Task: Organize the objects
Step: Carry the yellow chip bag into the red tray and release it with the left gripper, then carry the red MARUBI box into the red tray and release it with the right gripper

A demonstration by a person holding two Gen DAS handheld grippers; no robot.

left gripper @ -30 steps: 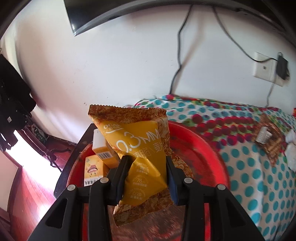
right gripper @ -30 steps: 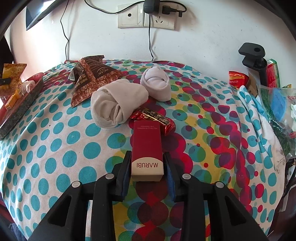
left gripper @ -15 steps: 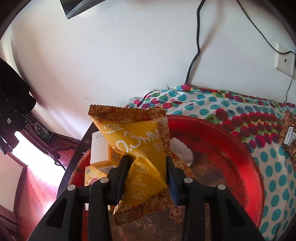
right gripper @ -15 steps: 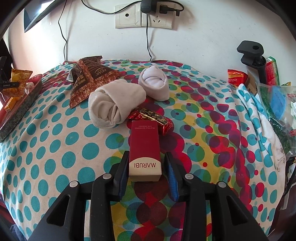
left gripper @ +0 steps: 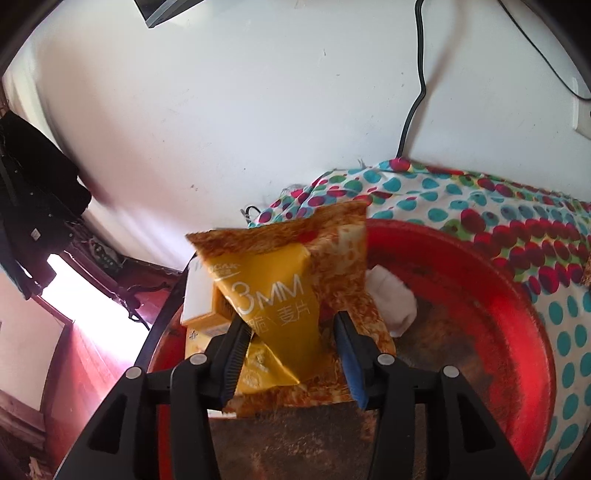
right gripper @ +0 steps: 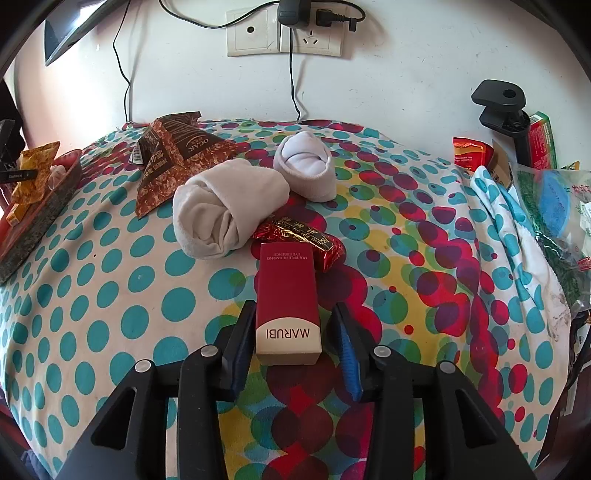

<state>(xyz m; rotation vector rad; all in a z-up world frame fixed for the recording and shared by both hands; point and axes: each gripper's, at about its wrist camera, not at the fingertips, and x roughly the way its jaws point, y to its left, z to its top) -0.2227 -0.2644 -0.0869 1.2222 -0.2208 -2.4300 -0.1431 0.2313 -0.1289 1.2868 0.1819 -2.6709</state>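
Yellow snack bag [left gripper: 275,314] blurred between spread left tool [left gripper: 291,354], hiding tray boxes [left gripper: 201,299].

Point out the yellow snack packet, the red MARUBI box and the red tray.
yellow snack packet [left gripper: 273,295], left wrist view, printed yellow front.
red MARUBI box [right gripper: 287,284], right wrist view, red top face.
red tray [left gripper: 517,295], left wrist view, far rim.

Wall socket [right gripper: 287,34]; black clamp [right gripper: 503,105].
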